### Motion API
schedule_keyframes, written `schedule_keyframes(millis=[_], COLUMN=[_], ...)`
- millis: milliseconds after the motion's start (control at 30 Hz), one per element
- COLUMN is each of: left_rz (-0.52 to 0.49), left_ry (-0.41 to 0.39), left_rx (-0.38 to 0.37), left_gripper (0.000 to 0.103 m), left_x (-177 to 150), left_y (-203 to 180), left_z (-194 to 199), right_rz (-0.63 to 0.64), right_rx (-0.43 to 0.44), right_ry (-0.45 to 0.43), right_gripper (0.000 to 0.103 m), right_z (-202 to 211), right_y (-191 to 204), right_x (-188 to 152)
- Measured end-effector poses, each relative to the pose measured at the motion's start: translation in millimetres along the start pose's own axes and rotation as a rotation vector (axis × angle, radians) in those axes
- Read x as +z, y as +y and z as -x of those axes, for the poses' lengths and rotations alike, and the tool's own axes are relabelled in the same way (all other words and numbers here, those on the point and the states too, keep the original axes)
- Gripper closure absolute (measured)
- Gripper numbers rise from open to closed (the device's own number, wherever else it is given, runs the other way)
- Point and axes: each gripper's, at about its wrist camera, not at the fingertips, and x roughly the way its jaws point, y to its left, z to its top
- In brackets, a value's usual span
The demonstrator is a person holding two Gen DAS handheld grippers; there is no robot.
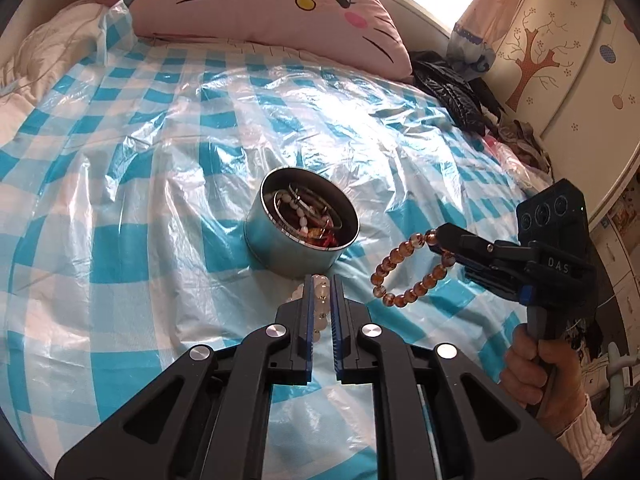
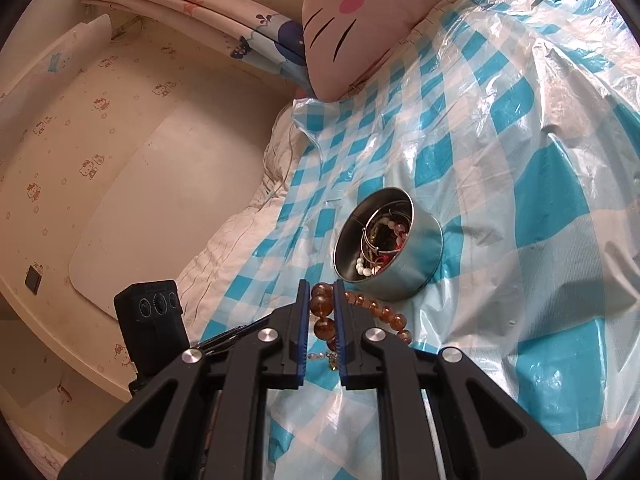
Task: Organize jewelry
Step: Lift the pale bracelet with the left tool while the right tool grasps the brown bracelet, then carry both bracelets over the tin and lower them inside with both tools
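Amber bead bracelet (image 1: 408,270) clamped in right gripper (image 1: 440,240); white bead bracelet (image 1: 320,300) clamped in left gripper (image 1: 321,280); round tin (image 1: 296,248) just beyond both jaws.

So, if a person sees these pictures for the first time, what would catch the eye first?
Probably the round metal tin full of mixed jewelry, standing open in the middle of the blue-and-white checked plastic sheet on the bed. Next, the two bracelets held just above it: the right gripper is shut on a brown bead bracelet, the left gripper on a pale bead bracelet. At the bed's head lies a big pink cat-face pillow.
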Motion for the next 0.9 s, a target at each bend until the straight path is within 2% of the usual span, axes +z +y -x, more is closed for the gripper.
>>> schedule_keyframes(millis=[367, 700, 833, 900], left_rz=[0.052, 0.093, 0.087, 0.089], left_ry=[-0.093, -0.107, -0.077, -0.031], left_rx=[-0.072, -0.085, -0.034, 0.072], left_gripper=[0.096, 0.096, 0.096, 0.096], left_x=[48, 71, 76, 74], left_y=[-19, -23, -17, -8], left_z=[-6, -37, -59, -80], right_rz=[-0.008, -0.012, -0.006, -0.001], right_rx=[0.014, 0.022, 0.013, -0.003], right_ry=[-0.11, -0.142, -0.148, -0.147], right_gripper=[0.09, 0.09, 0.09, 0.09], right_z=[9, -4, -13, -19], right_y=[5, 3, 2, 2], right_x=[22, 40, 50, 54])
